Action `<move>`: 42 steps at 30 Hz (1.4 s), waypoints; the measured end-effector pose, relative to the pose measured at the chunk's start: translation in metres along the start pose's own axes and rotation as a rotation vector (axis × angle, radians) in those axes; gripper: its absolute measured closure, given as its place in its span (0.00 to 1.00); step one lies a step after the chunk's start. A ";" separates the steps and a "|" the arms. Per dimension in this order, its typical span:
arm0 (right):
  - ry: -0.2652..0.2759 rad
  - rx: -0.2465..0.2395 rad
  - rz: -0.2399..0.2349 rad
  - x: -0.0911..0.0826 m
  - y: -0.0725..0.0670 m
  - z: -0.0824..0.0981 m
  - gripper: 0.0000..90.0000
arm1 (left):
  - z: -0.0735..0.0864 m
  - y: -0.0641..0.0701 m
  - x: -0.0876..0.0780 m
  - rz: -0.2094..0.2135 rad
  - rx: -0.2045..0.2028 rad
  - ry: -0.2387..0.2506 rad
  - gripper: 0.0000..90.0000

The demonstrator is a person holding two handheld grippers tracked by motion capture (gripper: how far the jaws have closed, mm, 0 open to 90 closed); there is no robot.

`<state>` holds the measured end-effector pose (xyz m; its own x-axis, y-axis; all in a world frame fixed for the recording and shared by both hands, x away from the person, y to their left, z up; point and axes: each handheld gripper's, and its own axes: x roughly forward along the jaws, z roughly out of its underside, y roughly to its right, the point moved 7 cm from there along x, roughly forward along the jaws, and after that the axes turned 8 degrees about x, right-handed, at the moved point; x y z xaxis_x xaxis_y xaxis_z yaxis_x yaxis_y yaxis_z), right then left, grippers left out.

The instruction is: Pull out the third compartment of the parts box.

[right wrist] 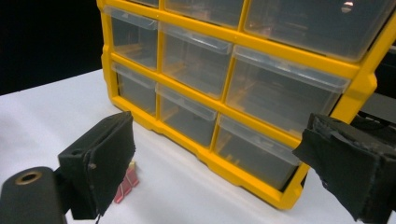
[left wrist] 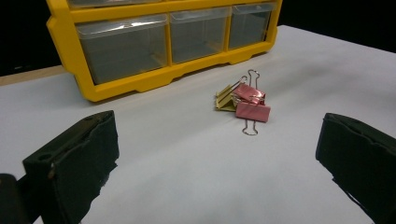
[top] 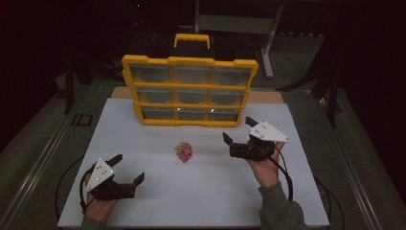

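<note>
1. Two or more binder clips (top: 183, 152) in one small heap, pink and yellow-gold, wire handles sticking out; exact count can't be told. They lie on the white board (top: 143, 201) between the two grippers, a bit nearer the right one, touching neither.
2. In the left gripper view the clips (left wrist: 246, 103) sit ahead of the jaws, between them but well beyond the tips; a pink one lies in front, a yellow one behind it to the left.
3. In the right gripper view a pink clip (right wrist: 125, 185) peeks out just beside the left-hand jaw, mostly hidden behind it.
4. Left gripper (top: 128, 168): jaws spread wide, nothing between them, held low over the board in the person's left hand (top: 98, 203), pointing up-right toward the clips.
5. Right gripper (top: 238, 129): jaws also wide, nothing held, in the right hand (top: 265, 167), right of the clips and aimed at the box.
6. Yellow box (top: 190, 91) with clear drawers, three rows of three, stands upright beyond both grippers at the far edge of the board, black case with yellow handle (top: 192, 40) behind it. All visible drawers look pushed in.
7. The box (right wrist: 233, 88) is close ahead of the right gripper's jaws, lower drawers nearest; for the left gripper it (left wrist: 154, 42) is farther off, behind the clips.
</note>
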<state>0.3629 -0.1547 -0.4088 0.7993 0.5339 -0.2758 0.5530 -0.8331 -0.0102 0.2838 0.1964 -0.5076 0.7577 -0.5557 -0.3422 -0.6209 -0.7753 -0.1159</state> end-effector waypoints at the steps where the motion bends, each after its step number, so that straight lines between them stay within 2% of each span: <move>1: 0.000 0.000 0.000 0.000 0.000 0.000 0.10 | 0.000 0.000 0.000 0.000 0.000 0.000 0.00; 7: 0.000 -0.026 -0.003 0.010 -0.001 -0.012 0.10 | 0.000 0.000 0.001 0.002 -0.004 0.003 0.00; 21: -0.022 -0.076 0.015 0.031 -0.001 -0.026 0.10 | 0.001 0.002 0.002 0.010 0.005 -0.005 0.00; 42: -0.051 -0.132 0.044 0.055 0.005 -0.039 0.10 | 0.001 0.002 0.002 0.017 -0.003 -0.001 0.00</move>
<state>0.4185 -0.1237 -0.3868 0.8122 0.4865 -0.3218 0.5466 -0.8275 0.1285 0.2843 0.1939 -0.5095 0.7468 -0.5687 -0.3447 -0.6332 -0.7665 -0.1072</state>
